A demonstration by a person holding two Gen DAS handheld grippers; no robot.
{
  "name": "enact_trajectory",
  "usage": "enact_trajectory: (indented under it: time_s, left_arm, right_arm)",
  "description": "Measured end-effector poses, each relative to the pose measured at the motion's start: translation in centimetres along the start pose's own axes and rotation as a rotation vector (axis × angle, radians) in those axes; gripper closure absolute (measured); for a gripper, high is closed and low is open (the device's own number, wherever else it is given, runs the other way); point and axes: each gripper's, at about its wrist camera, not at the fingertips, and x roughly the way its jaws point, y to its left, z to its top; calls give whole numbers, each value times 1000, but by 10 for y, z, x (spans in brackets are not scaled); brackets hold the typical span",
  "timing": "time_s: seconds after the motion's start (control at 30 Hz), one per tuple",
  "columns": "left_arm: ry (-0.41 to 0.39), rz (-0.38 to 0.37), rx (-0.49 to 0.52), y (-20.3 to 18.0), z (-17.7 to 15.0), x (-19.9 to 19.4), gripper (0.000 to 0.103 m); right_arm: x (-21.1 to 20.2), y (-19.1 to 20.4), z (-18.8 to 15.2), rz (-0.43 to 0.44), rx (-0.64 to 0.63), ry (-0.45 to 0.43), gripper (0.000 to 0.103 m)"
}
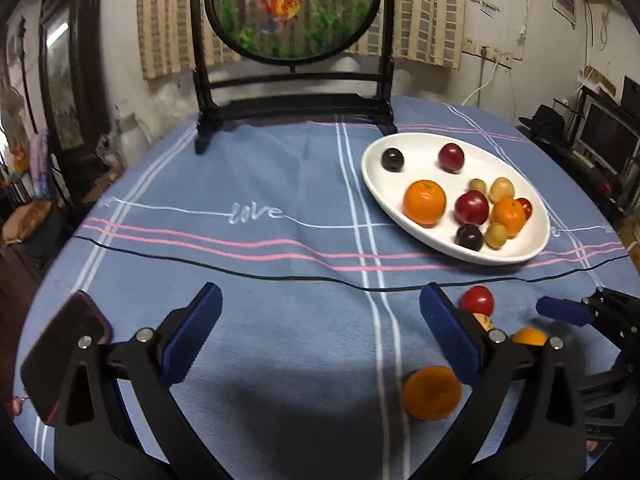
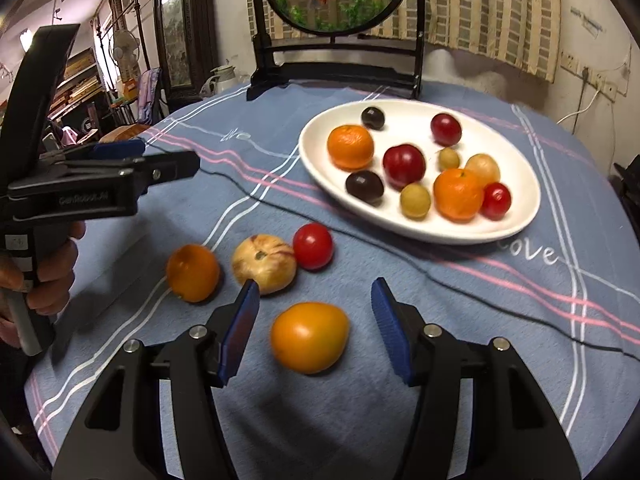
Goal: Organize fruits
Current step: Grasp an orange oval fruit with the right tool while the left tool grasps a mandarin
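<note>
A white oval plate (image 2: 516,216) (image 1: 374,178) holds several fruits: oranges, red and dark plums, small yellow-green ones. Loose on the blue tablecloth lie a yellow-orange fruit (image 2: 309,337), an orange (image 2: 193,273) (image 1: 431,393), a pale peach (image 2: 264,263) and a red tomato (image 2: 313,246) (image 1: 477,301). My right gripper (image 2: 315,328) is open, its blue pads either side of the yellow-orange fruit, not touching it. My left gripper (image 1: 320,336) is open and empty over bare cloth, left of the loose fruits. It also shows in the right wrist view (image 2: 132,160).
A dark phone (image 1: 64,356) lies at the table's left edge. A thin black cable (image 1: 240,272) crosses the cloth in front of the plate. A black stand with a round fish picture (image 1: 292,12) stands at the back of the table.
</note>
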Motion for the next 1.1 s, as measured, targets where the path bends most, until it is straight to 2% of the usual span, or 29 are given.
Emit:
enact_trajectory:
  time_s: [0.2,0.47,0.87,0.9,1.03,1.1]
  left_arm:
    - [39,-9,8,0,-6,5,2]
    - [39,4,23,0,-9,4,2]
    - [43,2,18,5,-14,2,2]
    - [43,1,19,5,-15,2,2]
    - [41,9,34,5,-16,1,2]
    - [39,10,38,5,-17,0,2]
  right_arm:
    - [5,10,-7,-17,-48,40,44]
    - [14,7,-9,-39,-46,91,44]
    - [15,5,-9,-44,-45,88,44]
    - [14,5,-10,-46,-47,86,45]
    - [12,5,-10,-47,-53,80,61]
    - [11,3,-10,-39,-37,79,61]
